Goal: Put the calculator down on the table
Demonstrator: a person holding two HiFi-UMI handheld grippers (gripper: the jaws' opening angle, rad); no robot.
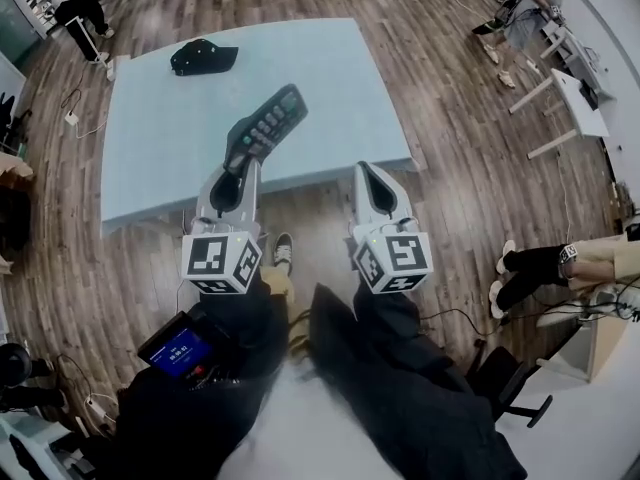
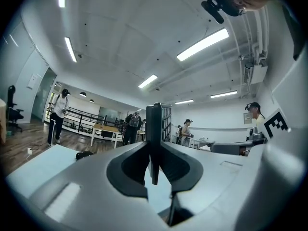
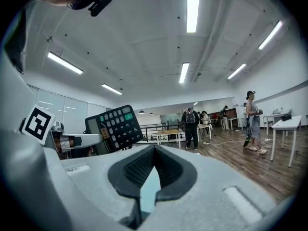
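Ahead of the left gripper [image 1: 238, 168], clamped between its jaws, the calculator [image 1: 268, 123] sticks out along the line the tool points, its long axis leaning slightly toward my right gripper [image 1: 374, 173]. The jaws are closed partway onto its thin body, gripping the display end. The key end juts forward in the air over the near edge of the pale blue table [image 1: 330, 78], which lies ahead of and below the tool. The right gripper, beside it and apart, has its jaws together on nothing, so the left hand does the placing. I judge it must go forward and down, then tip the calculator flat. The calculator is a dark slab, with rows of grey keys and one green key facing right.
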